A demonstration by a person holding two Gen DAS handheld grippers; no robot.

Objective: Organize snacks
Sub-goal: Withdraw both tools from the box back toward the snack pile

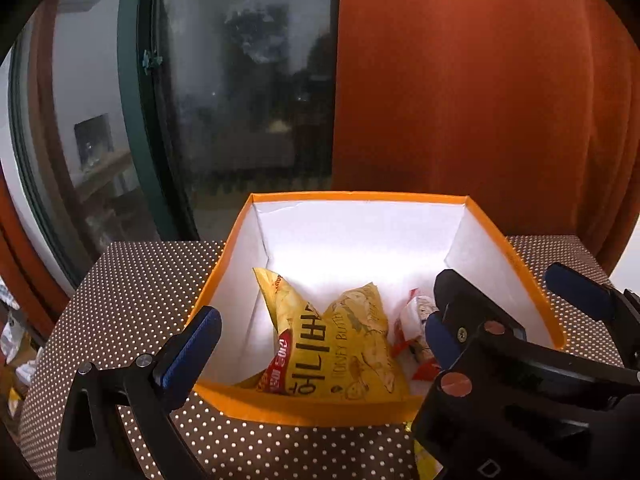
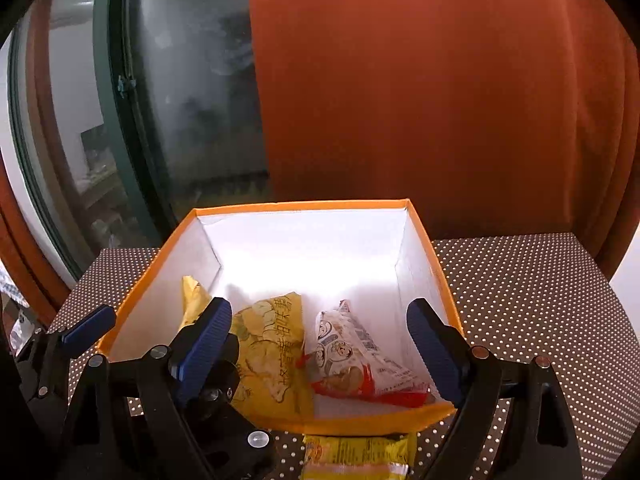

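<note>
Orange box [image 2: 352, 205] before rust curtain [image 2: 440, 80]

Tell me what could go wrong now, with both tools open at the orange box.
1. The yellow snack packet lies on the dotted tablecloth just outside the near wall of the orange cardboard box; it may be forgotten.
2. The left tool and right tool overlap closely above the box, so they could collide.
3. The big yellow chip bag and white-and-red packet crowd the floor; another snack may crush them.
</note>
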